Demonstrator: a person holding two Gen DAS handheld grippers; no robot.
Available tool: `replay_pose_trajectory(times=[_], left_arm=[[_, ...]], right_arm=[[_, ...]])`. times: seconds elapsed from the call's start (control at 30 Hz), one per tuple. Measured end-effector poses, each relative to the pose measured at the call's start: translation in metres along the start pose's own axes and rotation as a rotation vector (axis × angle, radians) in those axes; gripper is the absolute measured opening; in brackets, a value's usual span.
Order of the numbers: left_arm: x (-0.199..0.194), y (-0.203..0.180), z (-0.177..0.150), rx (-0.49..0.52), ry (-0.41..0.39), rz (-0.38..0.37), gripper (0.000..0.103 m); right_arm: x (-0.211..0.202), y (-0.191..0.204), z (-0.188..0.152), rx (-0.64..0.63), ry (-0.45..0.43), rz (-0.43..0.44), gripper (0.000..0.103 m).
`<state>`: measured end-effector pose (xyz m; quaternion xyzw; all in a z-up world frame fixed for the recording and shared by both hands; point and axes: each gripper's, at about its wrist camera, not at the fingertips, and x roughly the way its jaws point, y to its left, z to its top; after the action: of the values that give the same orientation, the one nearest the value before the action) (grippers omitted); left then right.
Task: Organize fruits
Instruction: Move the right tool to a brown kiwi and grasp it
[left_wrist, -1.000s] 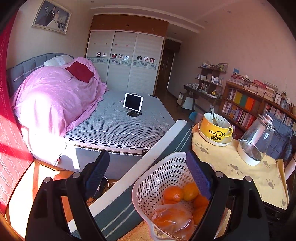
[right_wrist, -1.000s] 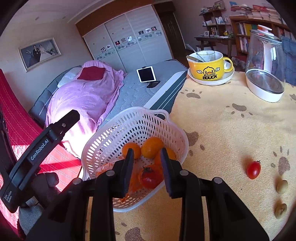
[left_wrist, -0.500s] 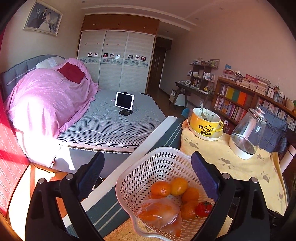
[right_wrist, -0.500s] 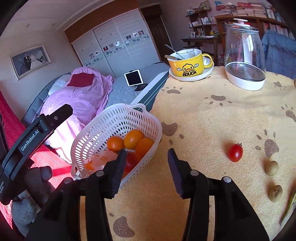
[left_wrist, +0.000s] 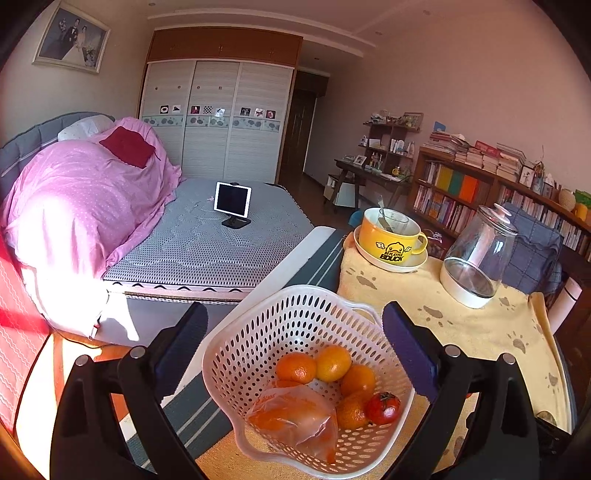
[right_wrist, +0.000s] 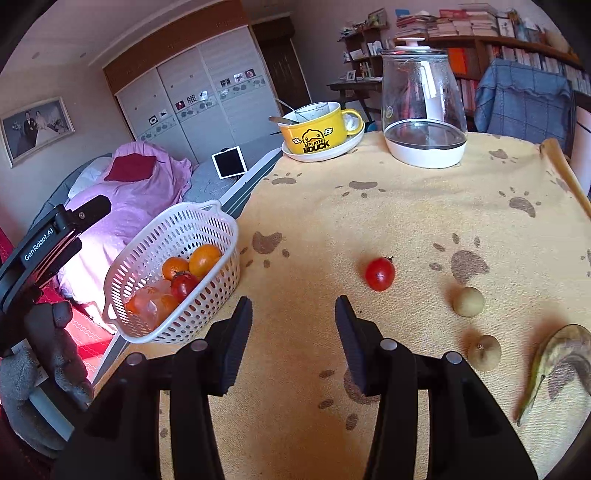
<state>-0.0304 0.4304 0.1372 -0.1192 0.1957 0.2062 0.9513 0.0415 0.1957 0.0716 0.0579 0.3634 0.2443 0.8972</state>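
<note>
Your right hand-held gripper (right_wrist: 293, 332) hangs spread and empty over the table (right_wrist: 406, 206), low centre of frame. A loose tomato (right_wrist: 379, 274) lies just right of centre, the white basket (right_wrist: 221, 280) of oranges at left. Your left hand-held gripper (left_wrist: 291, 343) is spread wide, straddling that basket.

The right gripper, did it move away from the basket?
Yes. The right gripper has pulled back from the white basket toward the open tablecloth, leaving its tomato inside.
</note>
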Motion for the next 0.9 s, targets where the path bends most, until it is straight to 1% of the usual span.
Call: replay_pose_trajectory(times=[0.23, 0.33, 0.47, 0.63, 0.77, 0.9], left_arm=[[-0.002, -0.006, -0.002, 0.016, 0.002, -0.011, 0.097], [-0.004, -0.009, -0.002, 0.026, -0.001, -0.017, 0.097], [-0.005, -0.015, -0.004, 0.038, -0.001, -0.026, 0.097], [-0.006, -0.023, -0.008, 0.062, 0.002, -0.038, 0.097], [-0.008, -0.032, -0.011, 0.085, 0.001, -0.052, 0.097], [-0.01, -0.038, -0.013, 0.102, 0.0, -0.067, 0.097]], right_arm=[[-0.021, -0.029, -0.012, 0.008, -0.02, -0.08, 0.047], [-0.03, -0.043, -0.019, -0.004, -0.024, -0.135, 0.047], [-0.037, -0.065, -0.027, 0.013, -0.005, -0.189, 0.047], [-0.034, -0.089, -0.03, 0.057, 0.015, -0.223, 0.047], [-0.024, -0.091, -0.027, 0.039, 0.033, -0.237, 0.047], [-0.011, -0.094, -0.027, 0.026, 0.071, -0.282, 0.044]])
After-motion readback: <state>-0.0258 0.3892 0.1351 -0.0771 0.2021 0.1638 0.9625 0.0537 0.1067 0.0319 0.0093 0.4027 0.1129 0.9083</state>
